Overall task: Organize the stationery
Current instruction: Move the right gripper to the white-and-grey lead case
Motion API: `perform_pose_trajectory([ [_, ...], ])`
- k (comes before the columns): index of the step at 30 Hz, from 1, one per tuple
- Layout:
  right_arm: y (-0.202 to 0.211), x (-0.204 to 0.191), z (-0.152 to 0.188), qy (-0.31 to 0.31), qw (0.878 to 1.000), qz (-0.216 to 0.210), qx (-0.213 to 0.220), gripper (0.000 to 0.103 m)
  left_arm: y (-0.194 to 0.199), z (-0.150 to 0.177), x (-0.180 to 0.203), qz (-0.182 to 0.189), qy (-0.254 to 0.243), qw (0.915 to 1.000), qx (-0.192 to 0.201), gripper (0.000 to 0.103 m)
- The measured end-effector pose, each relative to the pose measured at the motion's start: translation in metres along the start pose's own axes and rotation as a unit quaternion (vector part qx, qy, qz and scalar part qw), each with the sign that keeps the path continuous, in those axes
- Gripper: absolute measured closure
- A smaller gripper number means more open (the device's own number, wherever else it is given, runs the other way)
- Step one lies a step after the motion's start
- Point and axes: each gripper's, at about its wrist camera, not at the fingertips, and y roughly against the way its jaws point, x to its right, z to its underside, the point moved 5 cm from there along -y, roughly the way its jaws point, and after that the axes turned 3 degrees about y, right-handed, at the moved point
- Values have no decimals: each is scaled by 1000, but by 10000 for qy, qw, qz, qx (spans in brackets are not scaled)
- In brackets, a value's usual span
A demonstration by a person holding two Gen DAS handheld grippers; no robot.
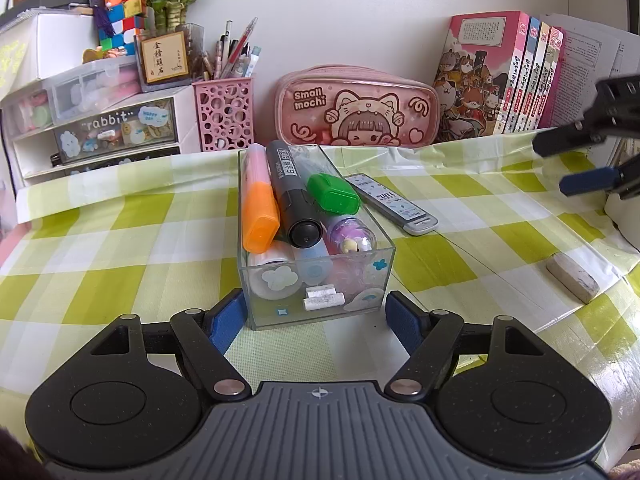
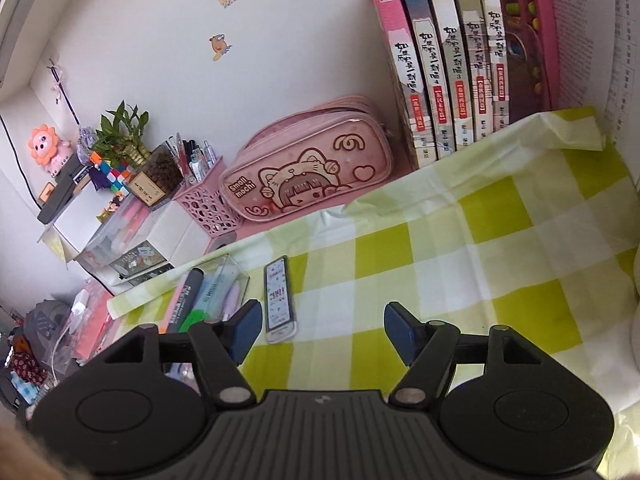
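A clear plastic box (image 1: 320,280) stands on the green checked cloth, filled with an orange highlighter (image 1: 260,212), a black marker (image 1: 294,200), a green-capped highlighter (image 1: 334,194) and small stamps. My left gripper (image 1: 316,316) is open, its blue pads on either side of the box's near end. A flat silver pencil-lead case (image 1: 392,204) lies just right of the box. A white eraser (image 1: 572,278) lies at the right edge. My right gripper (image 2: 320,328) is open and empty above the cloth, the lead case (image 2: 279,300) just left of it; it shows at right in the left wrist view (image 1: 568,168).
A pink "Small mochi" pencil case (image 1: 356,108) lies against the wall. A pink pen holder (image 1: 226,114) and drawer organisers (image 1: 100,128) stand at the back left. Books (image 1: 504,76) stand at the back right.
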Motion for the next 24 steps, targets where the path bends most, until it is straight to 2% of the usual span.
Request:
perform_pose_trajectory([
  [10, -19, -20, 22, 847, 9963, 135, -63, 29, -1, 0, 0, -2, -2, 10000, 0, 28],
  [17, -52, -58, 33, 1951, 9804, 258, -74, 27, -1, 0, 0, -3, -9, 10000, -1, 28],
  [24, -90, -77, 31, 2356, 9709, 329, -272, 27, -1, -1, 2, 12, -19, 10000, -13, 27],
])
